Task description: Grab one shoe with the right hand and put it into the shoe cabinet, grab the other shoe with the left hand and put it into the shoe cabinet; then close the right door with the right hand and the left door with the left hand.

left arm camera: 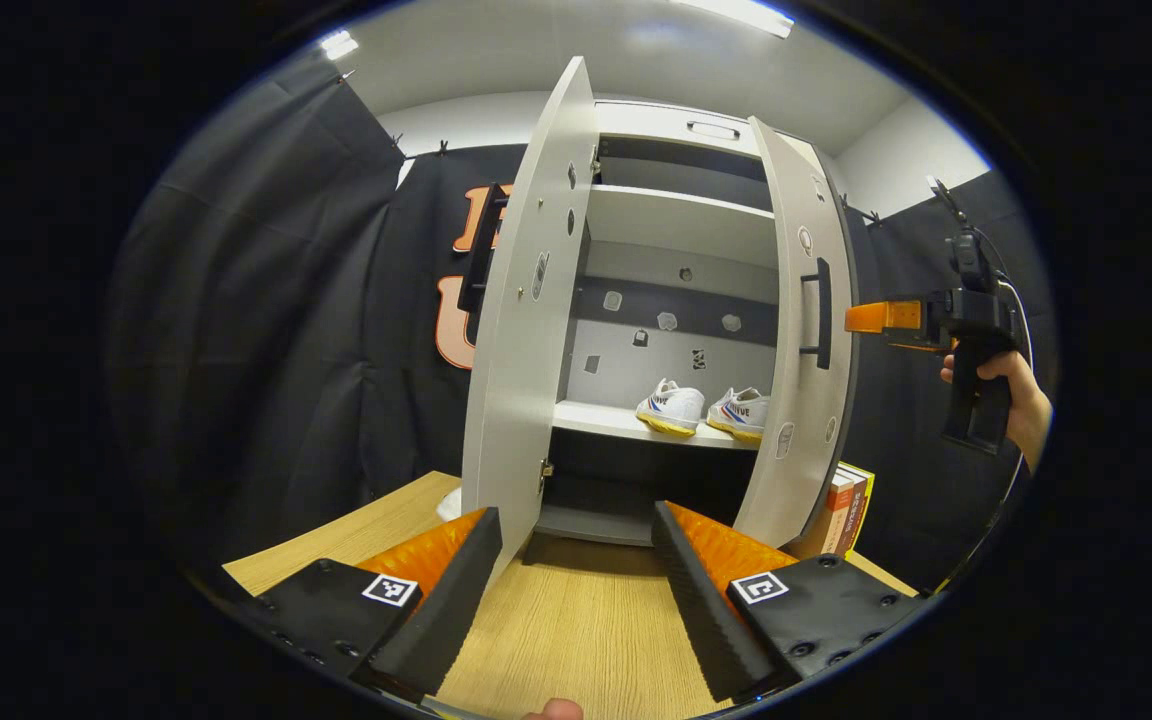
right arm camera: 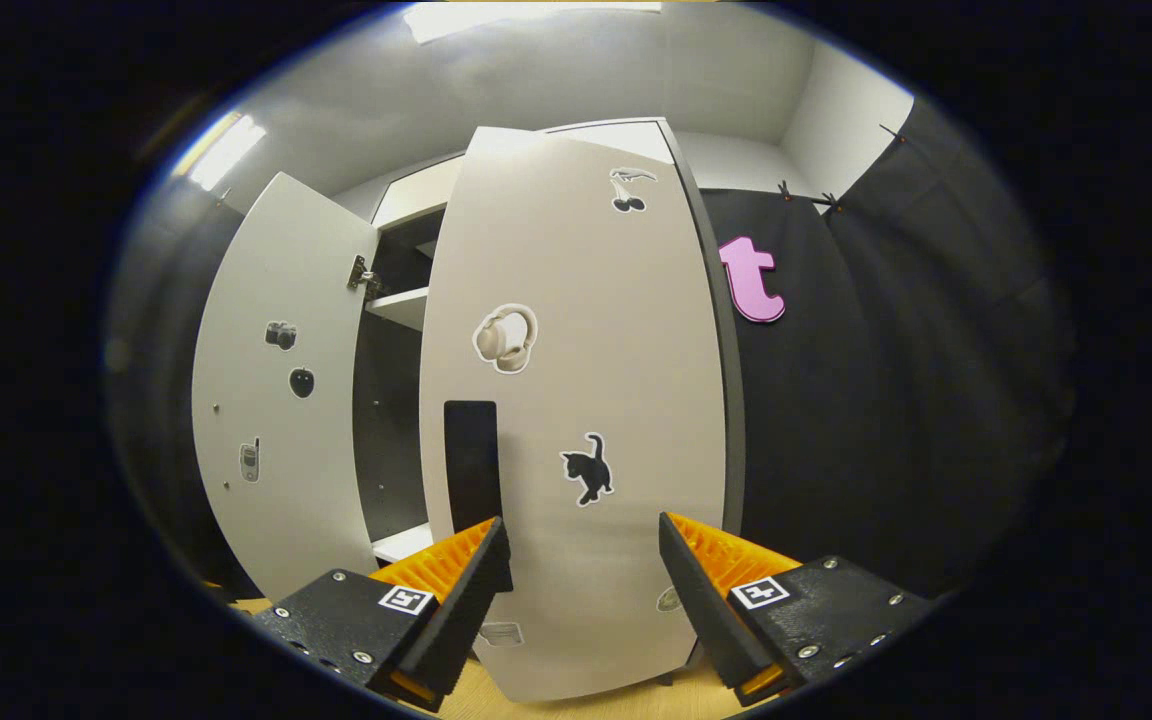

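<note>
Facing right door [right arm camera: 576, 400], right gripper [right arm camera: 576, 545] fingers spread, handle [right arm camera: 471, 455] between.

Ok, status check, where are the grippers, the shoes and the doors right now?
Both grippers open, empty: left gripper, right gripper facing right door. Both shoes shelved. Left door ajar too. Nothing blocking.

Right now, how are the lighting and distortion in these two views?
Left gripper view: fisheye bows the left door; the ceiling light glares, and the two shoes stay sharp. Right gripper view: the right door bulges, evenly lit, with no blur.
</note>
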### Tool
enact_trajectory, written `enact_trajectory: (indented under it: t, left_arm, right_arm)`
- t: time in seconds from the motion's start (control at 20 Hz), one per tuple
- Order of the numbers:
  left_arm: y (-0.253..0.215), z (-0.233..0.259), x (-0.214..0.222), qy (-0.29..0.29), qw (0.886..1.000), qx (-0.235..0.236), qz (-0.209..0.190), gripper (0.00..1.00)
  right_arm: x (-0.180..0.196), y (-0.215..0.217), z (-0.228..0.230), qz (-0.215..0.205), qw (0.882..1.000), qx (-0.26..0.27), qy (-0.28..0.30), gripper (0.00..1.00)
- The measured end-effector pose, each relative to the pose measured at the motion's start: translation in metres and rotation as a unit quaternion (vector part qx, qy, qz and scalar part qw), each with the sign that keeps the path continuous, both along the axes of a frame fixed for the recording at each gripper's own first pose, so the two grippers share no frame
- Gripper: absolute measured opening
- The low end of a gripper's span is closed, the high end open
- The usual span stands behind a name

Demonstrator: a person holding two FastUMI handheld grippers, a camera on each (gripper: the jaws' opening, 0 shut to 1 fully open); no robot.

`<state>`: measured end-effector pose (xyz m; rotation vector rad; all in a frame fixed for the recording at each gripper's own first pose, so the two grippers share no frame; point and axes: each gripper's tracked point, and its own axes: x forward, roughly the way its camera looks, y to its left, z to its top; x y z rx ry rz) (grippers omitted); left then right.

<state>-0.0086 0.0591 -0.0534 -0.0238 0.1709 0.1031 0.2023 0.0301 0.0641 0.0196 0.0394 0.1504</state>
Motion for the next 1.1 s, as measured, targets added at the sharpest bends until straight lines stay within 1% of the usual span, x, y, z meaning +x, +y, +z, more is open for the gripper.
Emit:
enact_trajectory:
  t: [0.25,0.5,0.9,1.1]
  left_arm:
    - [0.001,-0.001,0.001,0.003,1.0,0.004,0.0,0.98]
    - [0.001,-0.001,0.003,0.002,1.0,0.01,-0.003,0.98]
    - [0.0,-0.002,0.005,0.006,1.0,0.007,-0.008,0.98]
    - [-0.001,-0.002,0.005,0.005,1.0,0.004,-0.01,0.98]
  right_arm:
    - [0.021,0.014,-0.01,0.007,1.0,-0.002,0.009,0.93]
    - [0.043,0.026,-0.015,0.005,1.0,-0.005,0.012,0.91]
    - [0.063,0.036,-0.021,-0.005,1.0,-0.024,0.009,0.91]
    - [0.064,0.039,-0.021,-0.013,0.999,-0.031,0.005,0.91]
